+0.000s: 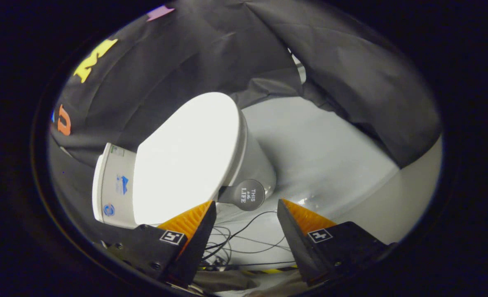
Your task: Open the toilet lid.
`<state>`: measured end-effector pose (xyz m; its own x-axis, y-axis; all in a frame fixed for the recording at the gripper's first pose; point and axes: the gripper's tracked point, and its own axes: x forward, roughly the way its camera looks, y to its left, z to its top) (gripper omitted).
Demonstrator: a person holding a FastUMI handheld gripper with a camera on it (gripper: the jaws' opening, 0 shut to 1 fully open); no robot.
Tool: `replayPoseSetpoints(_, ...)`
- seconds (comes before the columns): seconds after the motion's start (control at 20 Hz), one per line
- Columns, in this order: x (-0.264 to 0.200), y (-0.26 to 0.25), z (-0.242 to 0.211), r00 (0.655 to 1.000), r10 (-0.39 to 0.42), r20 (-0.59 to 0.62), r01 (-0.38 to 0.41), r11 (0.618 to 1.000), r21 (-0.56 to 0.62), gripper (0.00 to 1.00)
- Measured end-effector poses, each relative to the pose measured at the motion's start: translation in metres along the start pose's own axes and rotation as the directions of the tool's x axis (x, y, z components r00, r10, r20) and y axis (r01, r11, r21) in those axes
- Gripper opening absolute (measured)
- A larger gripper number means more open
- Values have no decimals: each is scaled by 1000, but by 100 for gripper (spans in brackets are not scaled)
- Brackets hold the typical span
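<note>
Approaching with your gripper [246, 206] spread wide and holding nothing, you have the closed toilet lid [188, 159] just ahead of the fingers, stretching away from the left finger toward the tank [114, 185]. The relation that matters is the round grey pull tab [248, 194] (it sticks out from the lid's front rim), which sits just beyond the fingertips and between them, slightly nearer the left one. Judging from this, you would ease forward to bracket the tab, then swing the lid up about its hinge at the tank end.
</note>
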<state>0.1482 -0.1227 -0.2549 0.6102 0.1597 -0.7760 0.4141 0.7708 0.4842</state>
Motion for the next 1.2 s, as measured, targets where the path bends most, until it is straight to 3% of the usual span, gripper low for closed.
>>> replayPoseSetpoints(0.1, 8, 2, 9, 998, 47, 29, -48, 998, 45, 93)
replayPoseSetpoints(0.3, 17, 0, 14, 991, 132, 21, -134, 977, 166, 74)
replayPoseSetpoints(0.75, 29, 4, 13, 962, 272, 33, -271, 927, 260, 54)
replayPoseSetpoints(1.2, 27, 8, 30, 948, 292, 128, -319, 884, 341, 20)
